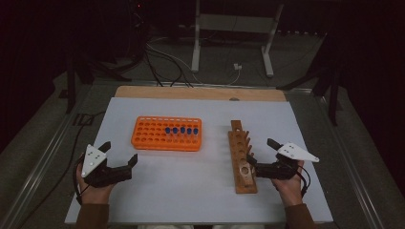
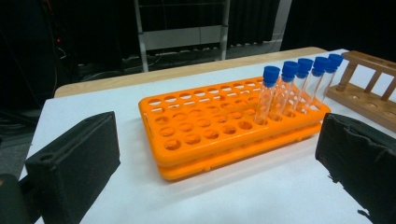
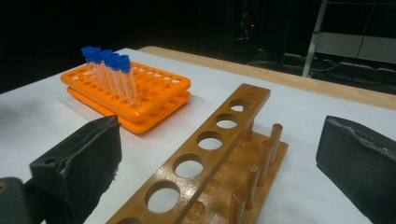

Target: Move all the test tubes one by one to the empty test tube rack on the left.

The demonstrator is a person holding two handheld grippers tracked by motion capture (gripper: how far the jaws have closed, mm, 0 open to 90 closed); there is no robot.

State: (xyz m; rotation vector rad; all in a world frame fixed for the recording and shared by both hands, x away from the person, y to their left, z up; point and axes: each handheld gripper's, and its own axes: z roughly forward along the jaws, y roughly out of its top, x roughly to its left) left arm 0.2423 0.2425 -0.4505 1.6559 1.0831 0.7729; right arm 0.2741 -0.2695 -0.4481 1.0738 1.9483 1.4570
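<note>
Hovering pre-grasp, I judge: both grippers, left (image 1: pixel 118 153) and right (image 1: pixel 260 151), wide, empty. Next: take a tube (image 2: pixel 267 93) at frame centre to wooden rack (image 1: pixel 240 155).

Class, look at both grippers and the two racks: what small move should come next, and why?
Probably the left gripper should ease forward toward the blue-capped tubes in the orange rack. Its jaws stand open and empty, short of the rack, and all five tubes sit upright there. The wooden rack has empty holes, and the right gripper waits open beside it.

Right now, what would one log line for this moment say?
left gripper: open, empty | right gripper: open, by wooden rack | five tubes in orange rack
</note>
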